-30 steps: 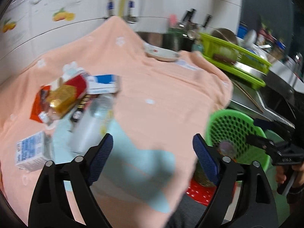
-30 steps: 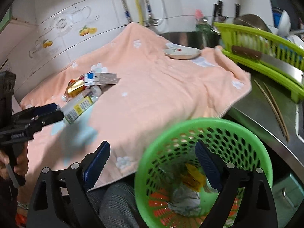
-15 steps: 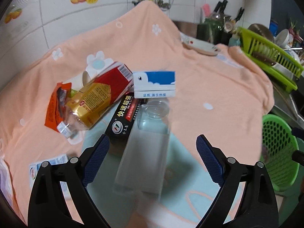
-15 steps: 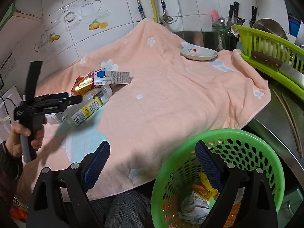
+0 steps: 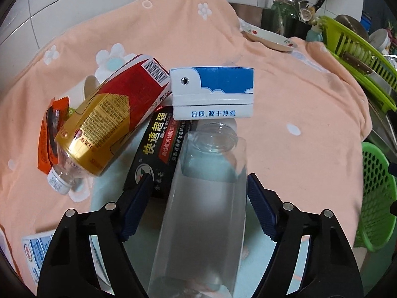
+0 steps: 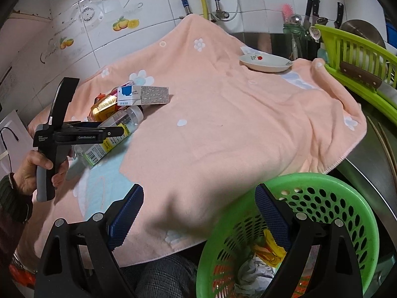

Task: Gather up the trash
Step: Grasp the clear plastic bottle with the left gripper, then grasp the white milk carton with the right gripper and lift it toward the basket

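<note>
The left gripper (image 5: 198,208) straddled a clear plastic bottle (image 5: 206,198) lying at the lower centre of the left wrist frame, its open neck pointing up-frame. The jaws had just been closing, with the bottle between them; the right pad stood at the bottle wall, a gap remained at the left pad, and no firm clamp was evident. The right gripper (image 6: 199,213) hung open and empty at the bottom of its own frame, above the edge of the peach towel (image 6: 223,124) covering the surface, with the green basket (image 6: 347,213) at lower right already holding some rubbish. Remaining trash lay in the left-centre of the left wrist frame: a red-and-gold bottle (image 5: 111,121), a blue-and-white carton (image 5: 213,94), a black box (image 5: 158,149) and an orange wrapper (image 5: 49,134). Probable faults: the thin bottle wall could buckle or squirt forward under pad pressure, since it is smooth and light; the left pad, close to the black box, could catch that box and drag it; a lifted bottle could nudge the carton resting near its neck.
</note>
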A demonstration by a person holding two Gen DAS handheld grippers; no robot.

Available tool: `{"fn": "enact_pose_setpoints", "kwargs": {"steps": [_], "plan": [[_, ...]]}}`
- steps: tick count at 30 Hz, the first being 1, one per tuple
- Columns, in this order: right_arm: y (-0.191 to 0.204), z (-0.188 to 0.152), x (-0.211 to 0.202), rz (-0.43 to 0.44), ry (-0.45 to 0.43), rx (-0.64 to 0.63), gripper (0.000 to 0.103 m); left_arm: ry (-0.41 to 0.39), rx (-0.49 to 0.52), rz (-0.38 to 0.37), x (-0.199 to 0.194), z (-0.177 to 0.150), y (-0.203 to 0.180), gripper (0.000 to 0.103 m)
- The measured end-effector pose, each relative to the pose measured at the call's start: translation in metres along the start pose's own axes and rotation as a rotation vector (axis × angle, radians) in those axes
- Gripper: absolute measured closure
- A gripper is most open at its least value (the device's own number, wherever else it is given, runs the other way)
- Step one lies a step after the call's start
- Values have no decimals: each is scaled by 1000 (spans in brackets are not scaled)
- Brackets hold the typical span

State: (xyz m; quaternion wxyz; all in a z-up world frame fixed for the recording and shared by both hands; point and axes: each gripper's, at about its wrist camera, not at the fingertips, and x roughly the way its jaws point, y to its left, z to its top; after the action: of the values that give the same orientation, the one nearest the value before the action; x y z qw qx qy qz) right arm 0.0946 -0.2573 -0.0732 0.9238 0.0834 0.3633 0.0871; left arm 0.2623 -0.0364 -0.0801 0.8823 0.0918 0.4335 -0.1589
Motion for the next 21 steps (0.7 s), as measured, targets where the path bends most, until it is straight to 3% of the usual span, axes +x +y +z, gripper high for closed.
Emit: {"fn": "enact_pose_setpoints", "kwargs": {"steps": [4,8,21], "plan": [[5,5,6,7,5,-17,15,5,7,-3,1,2,-1,34],[9,9,9,11,5,-30,15,5,42,0,-1,3,-9,46],[25,39,19,63,28,-45,15,-5,-7,-45,-22,-21,-5,47]]}}
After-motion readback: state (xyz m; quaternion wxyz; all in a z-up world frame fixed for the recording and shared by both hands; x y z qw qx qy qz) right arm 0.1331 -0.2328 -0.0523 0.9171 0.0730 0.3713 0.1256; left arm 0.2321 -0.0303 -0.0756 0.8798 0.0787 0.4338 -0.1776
